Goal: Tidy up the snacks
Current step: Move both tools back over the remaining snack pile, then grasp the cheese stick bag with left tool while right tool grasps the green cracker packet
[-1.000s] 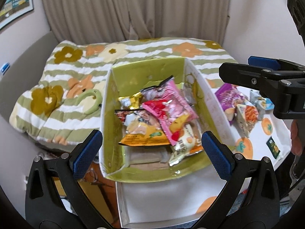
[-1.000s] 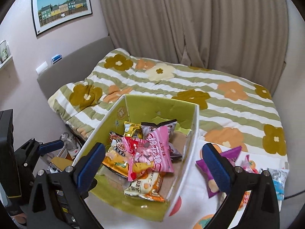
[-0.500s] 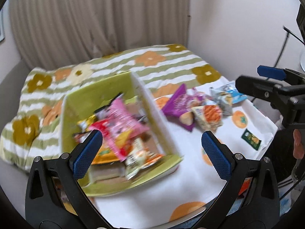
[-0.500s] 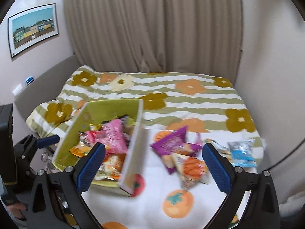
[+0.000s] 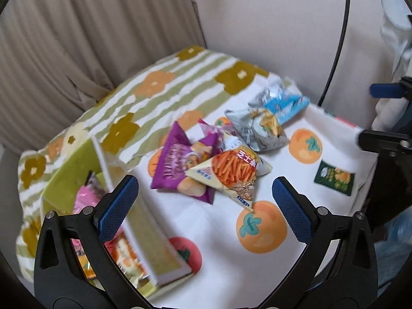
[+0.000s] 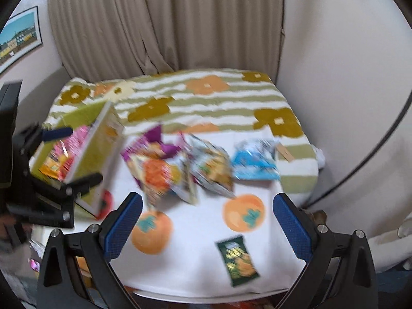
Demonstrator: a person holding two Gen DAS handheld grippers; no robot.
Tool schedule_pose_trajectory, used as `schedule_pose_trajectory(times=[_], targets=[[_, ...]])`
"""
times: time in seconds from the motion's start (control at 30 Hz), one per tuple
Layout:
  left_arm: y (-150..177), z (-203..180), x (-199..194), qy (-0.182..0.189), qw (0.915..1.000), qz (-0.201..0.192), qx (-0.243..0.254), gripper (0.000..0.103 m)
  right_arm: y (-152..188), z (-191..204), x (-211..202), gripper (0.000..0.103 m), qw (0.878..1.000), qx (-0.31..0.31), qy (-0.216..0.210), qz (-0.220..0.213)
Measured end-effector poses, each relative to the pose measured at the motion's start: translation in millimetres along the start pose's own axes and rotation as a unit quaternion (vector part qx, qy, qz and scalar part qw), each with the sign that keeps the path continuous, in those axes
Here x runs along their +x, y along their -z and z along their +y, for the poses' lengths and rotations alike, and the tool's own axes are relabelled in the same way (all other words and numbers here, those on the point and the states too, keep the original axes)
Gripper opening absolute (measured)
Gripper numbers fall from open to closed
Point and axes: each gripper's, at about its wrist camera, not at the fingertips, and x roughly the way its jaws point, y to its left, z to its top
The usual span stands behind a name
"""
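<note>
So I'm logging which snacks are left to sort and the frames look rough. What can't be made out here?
- Box contents: left wrist view, mostly hidden by the near wall and the left gripper finger.
- Pile of packets: right wrist view, motion blur smears the labels; the count is unclear.
- Green packet: print too small to read.
- Right gripper: left wrist view, cut off by the frame edge.

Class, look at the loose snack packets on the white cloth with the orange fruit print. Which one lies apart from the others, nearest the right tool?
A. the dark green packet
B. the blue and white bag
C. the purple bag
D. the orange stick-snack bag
A: the dark green packet lies alone on the cloth, nearest the open right tool, while the other bags cluster farther back.
</note>
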Motion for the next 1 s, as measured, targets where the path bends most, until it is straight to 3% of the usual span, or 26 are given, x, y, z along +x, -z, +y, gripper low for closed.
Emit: schedule_pose_trajectory(times=[0.2, 0.3, 0.6, 0.8, 0.9, 1.0], targets=[[-7.3, -30.7, 53.4, -0.018, 0.9967, 0.047, 0.064, 0.103, 31.8, -39.8, 24.4, 0.101, 1.0, -0.007, -0.002, 0.028], [-10.0, -44.4, 76.5, -0.049, 0.9903, 0.068, 0.111, 0.103, 46.1, -50.2, 39.2, 0.101, 0.999, -0.015, -0.004, 0.044], [-11.0, -77.0, 121.7, -0.053, 0.9695, 0.099, 0.218, 0.103, 86.5, -52.3, 85.9, 0.101, 0.995, -0.037, -0.018, 0.09], [-9.6, -86.0, 142.5, -0.046, 0.9616, 0.115, 0.245, 0.096, 102.6, -52.1, 103.9, 0.101, 0.992, -0.034, -0.021, 0.116], [-7.0, -86.5, 151.6, -0.035, 0.9612, 0.132, 0.24, 0.086, 106.8, -50.9, 109.4, 0.101, 0.991, -0.042, -0.024, 0.122], [-6.1, -85.0, 155.4, -0.032, 0.9618, 0.137, 0.235, 0.084, 110.8, -48.9, 111.1, 0.1, 0.991, -0.052, -0.024, 0.123]])
